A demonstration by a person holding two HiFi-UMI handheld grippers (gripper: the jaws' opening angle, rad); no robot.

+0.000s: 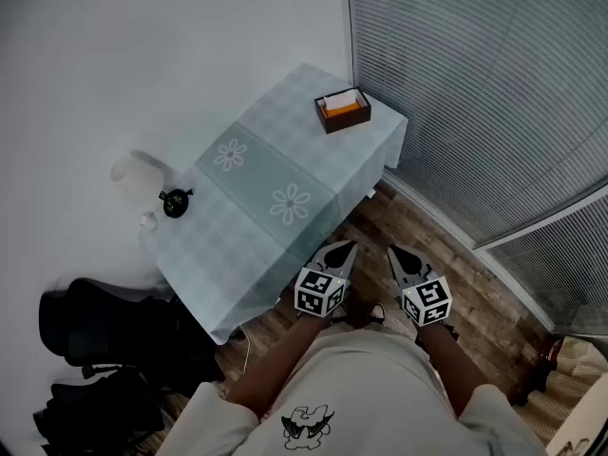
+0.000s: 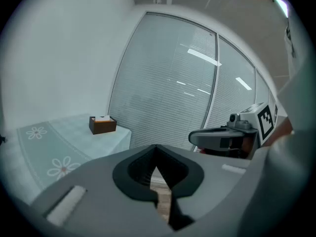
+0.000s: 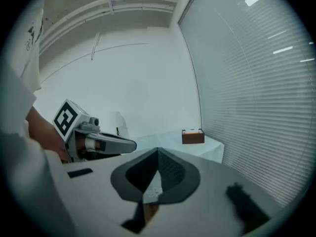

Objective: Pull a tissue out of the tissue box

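2 grippers, left [image 1: 344, 252] and right [image 1: 397, 254], are closed and empty in the head view, with the tissue box [image 1: 343, 109] well ahead on the table's [image 1: 249, 218] far corner, arguably nearer the left; the left gripper view puts it [image 2: 102, 124] left of shut jaws, the right gripper view [image 3: 193, 136] right.

tissue box [image 1: 343, 109]: contents too small | black object [image 1: 95, 331]: cut off below

Brown tissue box [image 1: 343, 110], open-topped, upright, at the table's far corner — white tissue [image 1: 339, 99] poking up
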